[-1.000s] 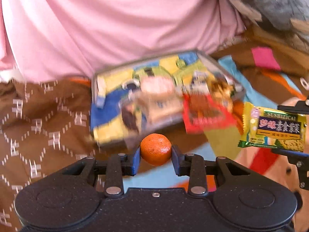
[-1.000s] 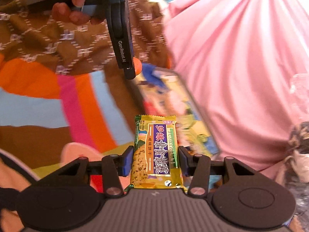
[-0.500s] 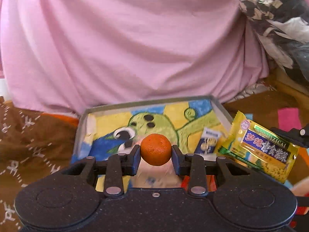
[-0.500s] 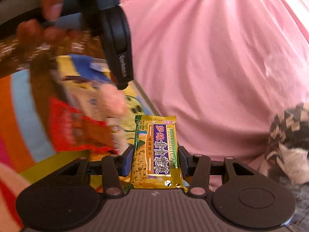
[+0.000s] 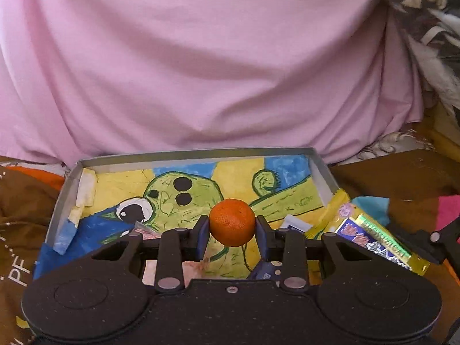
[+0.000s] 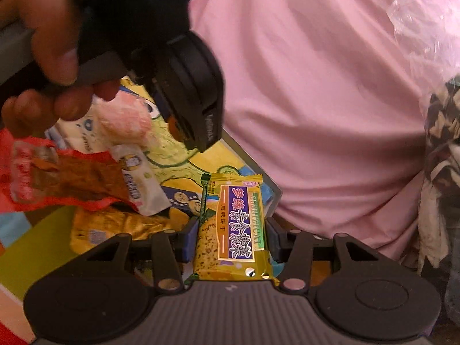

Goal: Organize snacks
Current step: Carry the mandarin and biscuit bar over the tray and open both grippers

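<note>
The left gripper [image 5: 232, 231] is closed narrowly on a small round orange tangerine [image 5: 232, 222], pinched between its two blue-padded fingers [image 5: 202, 237] above the shallow grey cardboard box [image 5: 178, 155] whose floor carries a painted green cartoon creature. The right gripper [image 6: 232, 238] clamps a yellow foil biscuit packet with a purple label [image 6: 233, 227], which stands upright between its fingers above the box's near right corner. In the left wrist view that packet [image 5: 371, 237] hangs just over the box's right wall. A red snack wrapper [image 6: 57, 181], a white sachet [image 6: 141, 184] and a gold packet [image 6: 115, 227] lie at the box's near end, while its far half is bare. Pink cloth [image 5: 215, 63] rises just behind the far wall.
</note>
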The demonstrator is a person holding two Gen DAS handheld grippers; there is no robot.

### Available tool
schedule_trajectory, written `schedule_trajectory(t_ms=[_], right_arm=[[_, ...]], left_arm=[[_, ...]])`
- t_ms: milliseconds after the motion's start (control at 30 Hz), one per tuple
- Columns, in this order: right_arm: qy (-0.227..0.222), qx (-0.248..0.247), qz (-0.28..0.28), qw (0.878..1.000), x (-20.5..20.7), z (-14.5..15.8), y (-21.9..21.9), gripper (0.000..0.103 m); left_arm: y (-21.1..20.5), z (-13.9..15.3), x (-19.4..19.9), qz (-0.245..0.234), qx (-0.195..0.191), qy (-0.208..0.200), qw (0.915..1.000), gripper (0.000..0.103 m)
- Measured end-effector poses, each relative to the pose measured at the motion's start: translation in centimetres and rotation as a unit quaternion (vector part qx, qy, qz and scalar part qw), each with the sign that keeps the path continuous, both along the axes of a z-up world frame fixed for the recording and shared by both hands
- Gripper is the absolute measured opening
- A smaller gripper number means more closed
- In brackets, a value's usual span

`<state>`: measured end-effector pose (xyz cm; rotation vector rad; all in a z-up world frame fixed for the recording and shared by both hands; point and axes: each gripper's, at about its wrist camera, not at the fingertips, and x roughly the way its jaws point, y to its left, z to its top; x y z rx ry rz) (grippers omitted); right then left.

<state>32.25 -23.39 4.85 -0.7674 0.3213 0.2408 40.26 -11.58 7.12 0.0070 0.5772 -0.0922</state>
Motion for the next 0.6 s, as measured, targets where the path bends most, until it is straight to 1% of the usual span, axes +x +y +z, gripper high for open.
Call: schedule_trajectory(t_ms=[100, 267, 333, 367, 533, 567, 600], right_arm=[[0.010, 0.021, -0.010, 1.000, 0.8, 0.1, -0.6, 0.053], [0.021, 0.049, -0.019, 0.998, 2.2, 0.5, -0.8, 0.053], [0.023, 0.056, -0.018, 0.998, 2.6, 0.6, -0.6, 0.048], [0.024, 0.057, -0.019, 0.998, 2.8, 0.6, -0.4, 0.043], [0.034, 0.060, -0.019, 0.997, 3.4, 0.0, 0.3, 0.044], [0.030, 0.061, -0.020, 0.997, 3.3, -0.1, 0.3, 0.045], [0.025, 0.066, -0.020, 0.997, 3.1, -0.1, 0.2, 0.048]], left_arm=[[0.3, -0.4, 0.9, 0.012, 0.002, 0.016, 0.9998, 0.036], [1.0, -0.7, 1.7, 0.021, -0.001, 0.029, 0.9994, 0.036], [1.1, -0.8, 1.9, 0.020, -0.003, 0.036, 0.9991, 0.036], [1.1, -0.8, 2.0, 0.019, -0.004, 0.040, 0.9990, 0.036], [1.4, -0.8, 2.5, 0.016, -0.015, 0.052, 0.9984, 0.036], [1.5, -0.7, 2.5, 0.016, -0.018, 0.052, 0.9983, 0.037], [1.6, -0.7, 2.5, 0.016, -0.023, 0.053, 0.9982, 0.037]])
